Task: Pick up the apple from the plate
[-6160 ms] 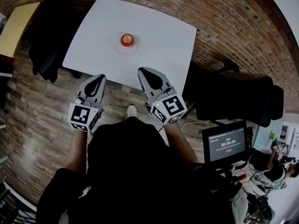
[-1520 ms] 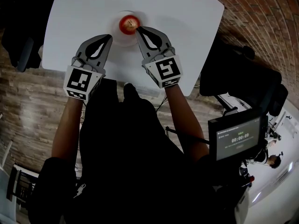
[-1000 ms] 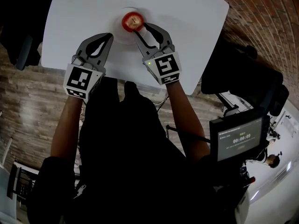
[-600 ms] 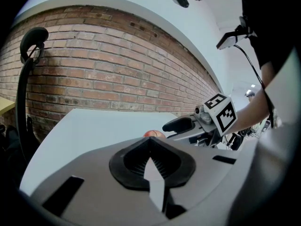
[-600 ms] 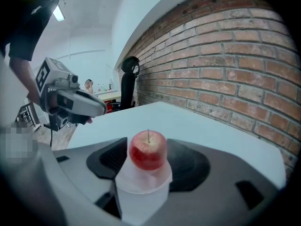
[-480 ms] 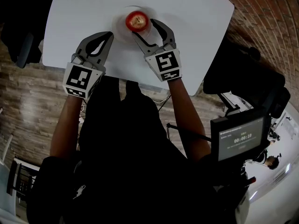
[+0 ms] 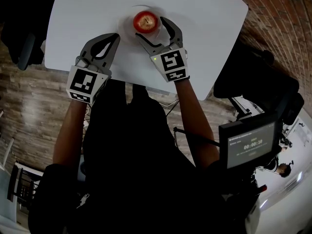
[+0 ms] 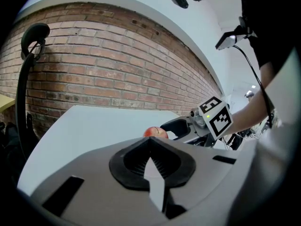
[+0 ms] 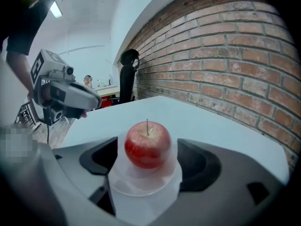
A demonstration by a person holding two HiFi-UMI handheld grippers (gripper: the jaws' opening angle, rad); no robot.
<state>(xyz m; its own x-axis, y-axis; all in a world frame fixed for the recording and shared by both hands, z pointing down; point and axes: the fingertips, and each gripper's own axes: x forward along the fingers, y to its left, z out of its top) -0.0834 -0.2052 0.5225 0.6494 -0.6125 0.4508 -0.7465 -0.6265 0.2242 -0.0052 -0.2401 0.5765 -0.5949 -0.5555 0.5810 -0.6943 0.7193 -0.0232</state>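
A red apple (image 7: pixel 145 21) (image 9: pixel 147 144) stands upright on a small white plate (image 7: pixel 126 28) (image 9: pixel 141 185) at the middle of the white table (image 7: pixel 200 13). My right gripper (image 7: pixel 151 28) (image 9: pixel 148 166) is open; its jaws have just been opening. The apple sits between the two fingers, and neither dark pad (image 9: pixel 200 166) touches it. My left gripper (image 7: pixel 115 37) (image 8: pixel 151 160) is shut and holds nothing. It hovers over the table's near edge, left of the plate. In the left gripper view, the apple (image 8: pixel 155 132) peeks over its jaws beside the right gripper (image 8: pixel 186 127).
The table's near edge runs just under both grippers. Black chairs (image 7: pixel 253 82) stand to the right and one (image 7: pixel 22 48) to the left. A monitor (image 7: pixel 246 143) is at the lower right. A brick wall (image 9: pixel 235 65) runs behind the table.
The right gripper has moved forward and down to the apple, and its jaws have spread to either side of it. The left gripper has kept its place.
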